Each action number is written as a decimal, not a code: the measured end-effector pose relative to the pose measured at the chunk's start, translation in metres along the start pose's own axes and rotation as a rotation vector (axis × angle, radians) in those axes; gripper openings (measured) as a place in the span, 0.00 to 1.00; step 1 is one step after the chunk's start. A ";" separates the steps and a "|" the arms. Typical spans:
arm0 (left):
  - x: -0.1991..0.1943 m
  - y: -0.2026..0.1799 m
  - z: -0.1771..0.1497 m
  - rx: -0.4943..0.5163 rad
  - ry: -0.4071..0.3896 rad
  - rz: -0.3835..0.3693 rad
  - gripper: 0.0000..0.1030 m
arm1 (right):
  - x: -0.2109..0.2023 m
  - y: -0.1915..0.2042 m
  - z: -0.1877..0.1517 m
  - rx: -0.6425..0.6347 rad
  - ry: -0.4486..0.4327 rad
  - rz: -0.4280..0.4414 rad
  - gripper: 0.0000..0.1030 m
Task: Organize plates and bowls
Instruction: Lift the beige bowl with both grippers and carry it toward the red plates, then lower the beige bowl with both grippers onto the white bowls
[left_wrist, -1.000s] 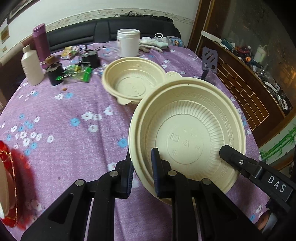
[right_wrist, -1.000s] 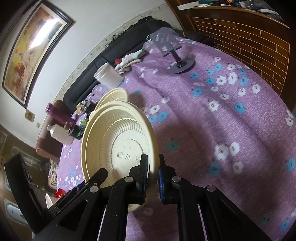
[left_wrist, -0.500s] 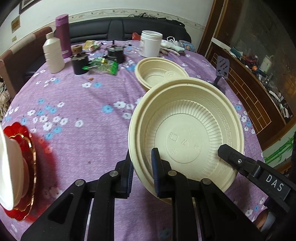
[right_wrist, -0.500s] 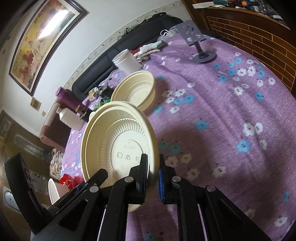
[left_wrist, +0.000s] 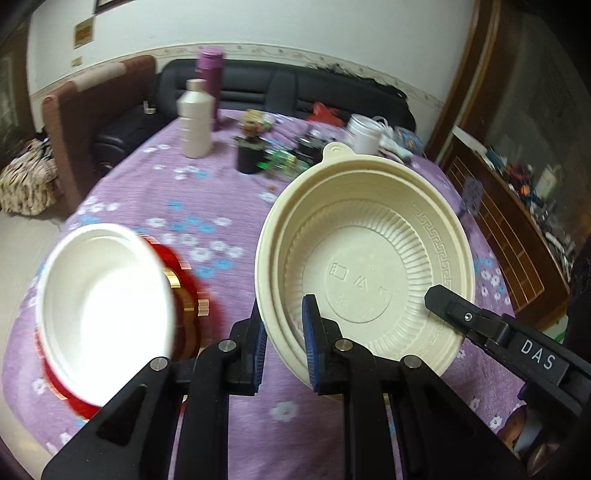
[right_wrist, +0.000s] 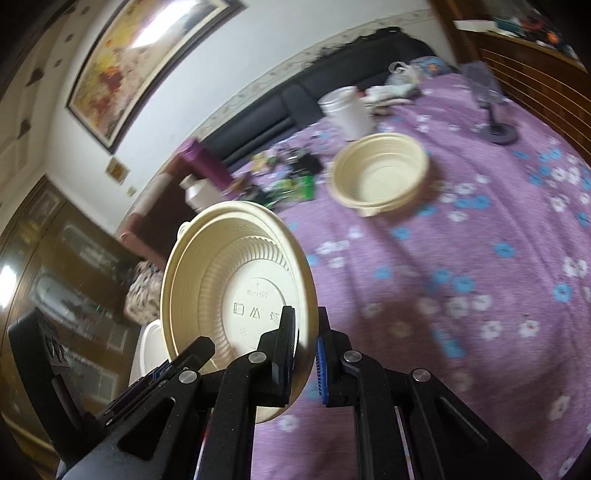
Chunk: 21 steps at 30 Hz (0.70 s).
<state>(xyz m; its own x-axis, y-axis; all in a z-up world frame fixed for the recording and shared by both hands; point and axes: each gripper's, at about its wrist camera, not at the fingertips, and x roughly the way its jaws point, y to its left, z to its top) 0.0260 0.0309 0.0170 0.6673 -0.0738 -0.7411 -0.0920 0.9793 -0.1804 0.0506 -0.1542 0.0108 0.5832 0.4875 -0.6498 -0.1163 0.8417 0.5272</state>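
A ribbed cream bowl (left_wrist: 365, 266) hangs tilted above the purple tablecloth, held by both grippers. My left gripper (left_wrist: 284, 332) is shut on its near left rim. My right gripper (right_wrist: 306, 339) is shut on the opposite rim, and one of its fingers (left_wrist: 461, 314) shows at the bowl's right edge. In the right wrist view the same cream bowl (right_wrist: 236, 295) stands almost on edge. A second cream bowl (right_wrist: 380, 177) sits upright on the table farther back. A white bowl (left_wrist: 103, 295) rests on stacked red plates with gold trim (left_wrist: 188, 295) at the left, close to the held bowl.
At the back of the table stand a white bottle (left_wrist: 195, 122), a purple flask (left_wrist: 209, 74), a white jar (left_wrist: 364, 138), a black pot (left_wrist: 251, 155) and snack packets. A phone stand (right_wrist: 495, 103) is at the far right. A black sofa (left_wrist: 295, 92) lies beyond.
Both grippers have carried the cream bowl leftward and a little up. The white bowl on the red plates has come into view at the left, and the second cream bowl has passed behind the held one.
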 end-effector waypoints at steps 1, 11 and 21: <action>-0.006 0.008 -0.001 -0.011 -0.011 0.010 0.15 | 0.002 0.008 -0.002 -0.012 0.006 0.012 0.10; -0.047 0.090 -0.014 -0.124 -0.065 0.101 0.16 | 0.034 0.092 -0.027 -0.144 0.095 0.134 0.10; -0.043 0.138 -0.030 -0.213 -0.042 0.175 0.16 | 0.072 0.135 -0.055 -0.208 0.190 0.164 0.10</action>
<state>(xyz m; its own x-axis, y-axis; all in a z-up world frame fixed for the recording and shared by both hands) -0.0377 0.1640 0.0050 0.6568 0.1054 -0.7467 -0.3592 0.9144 -0.1869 0.0324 0.0072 0.0045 0.3846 0.6386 -0.6665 -0.3695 0.7682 0.5228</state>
